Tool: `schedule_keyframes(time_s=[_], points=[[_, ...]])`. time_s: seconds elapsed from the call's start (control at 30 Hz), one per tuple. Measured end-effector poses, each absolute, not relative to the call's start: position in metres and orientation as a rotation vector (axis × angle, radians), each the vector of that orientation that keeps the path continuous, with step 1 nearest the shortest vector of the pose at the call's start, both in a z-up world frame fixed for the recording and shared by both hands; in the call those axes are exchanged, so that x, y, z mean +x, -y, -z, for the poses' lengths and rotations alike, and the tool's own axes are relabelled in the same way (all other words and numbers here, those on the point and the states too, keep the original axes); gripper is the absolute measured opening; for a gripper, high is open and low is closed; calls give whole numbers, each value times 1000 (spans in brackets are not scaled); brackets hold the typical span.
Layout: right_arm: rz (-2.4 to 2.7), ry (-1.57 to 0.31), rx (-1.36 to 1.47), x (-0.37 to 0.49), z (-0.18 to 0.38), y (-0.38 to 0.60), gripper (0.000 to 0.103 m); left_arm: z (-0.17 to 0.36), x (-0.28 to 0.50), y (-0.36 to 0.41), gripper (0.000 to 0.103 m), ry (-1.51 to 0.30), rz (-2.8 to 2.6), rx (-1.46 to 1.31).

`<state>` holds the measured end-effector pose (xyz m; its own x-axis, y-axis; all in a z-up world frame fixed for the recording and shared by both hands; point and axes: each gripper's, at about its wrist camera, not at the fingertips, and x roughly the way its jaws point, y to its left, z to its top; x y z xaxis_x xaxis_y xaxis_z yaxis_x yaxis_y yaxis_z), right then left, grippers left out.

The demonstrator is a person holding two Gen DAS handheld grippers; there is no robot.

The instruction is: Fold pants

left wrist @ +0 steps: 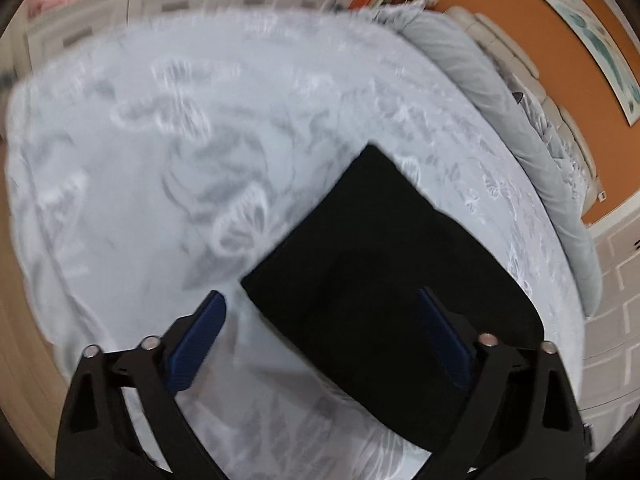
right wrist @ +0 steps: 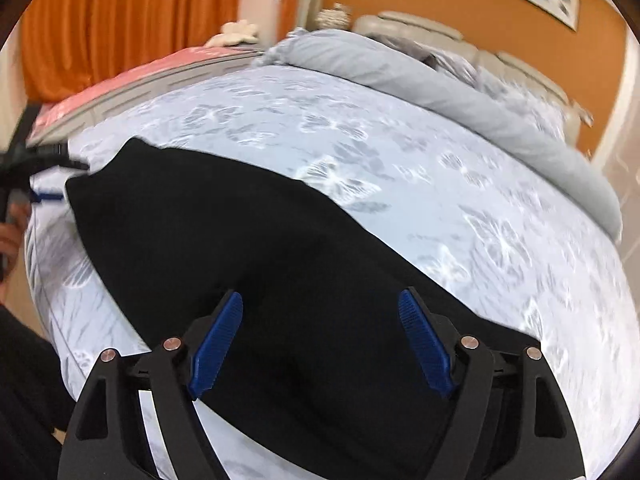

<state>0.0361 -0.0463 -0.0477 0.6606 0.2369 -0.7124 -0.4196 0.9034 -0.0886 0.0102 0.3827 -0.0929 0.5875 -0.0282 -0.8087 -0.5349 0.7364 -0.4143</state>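
- Left gripper (left wrist: 322, 320): matte black angular arms with triangular cut-outs; ribbed dark-blue pads (left wrist: 200, 344) on the inner faces.
- Two round silver screw heads behind each pad.
- Right gripper (right wrist: 320, 320): same build, brighter blue ribbed pads (right wrist: 218, 344) (lighting, perhaps).
- Bare skin of a hand (right wrist: 10, 228), far left of the right jaws, blurred.

Left tool (left wrist: 322, 318) and right tool (right wrist: 320, 316) both hang with blue fingers spread wide, gripping nothing.
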Motion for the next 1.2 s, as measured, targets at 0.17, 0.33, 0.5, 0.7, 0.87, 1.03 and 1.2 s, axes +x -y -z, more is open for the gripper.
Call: schedule_keyframes(time_s=[0.17,0.33,0.5,0.7,0.87,1.03,1.2], points=[[-342,-782,-165,45,41,71,78,110,23,-371,36,-967,-352,-690],[-279,-783,-97,51,36,98,78,87,20,-352,13,-912,-384,-654],[-187,-798,-15,57,33,132,79,27,20,-297,12,-783,-308,-517],[-67,-805,43,60,31,180,79,-34,15,-177,12,-671,-108,-282],[27,-792,119,53,26,232,79,-34,16,-80,12,-696,67,-140],[81,-770,190,40,19,277,79,1,20,5,12,-776,181,-8],[108,-761,224,28,18,302,79,56,27,64,12,-889,197,85]])
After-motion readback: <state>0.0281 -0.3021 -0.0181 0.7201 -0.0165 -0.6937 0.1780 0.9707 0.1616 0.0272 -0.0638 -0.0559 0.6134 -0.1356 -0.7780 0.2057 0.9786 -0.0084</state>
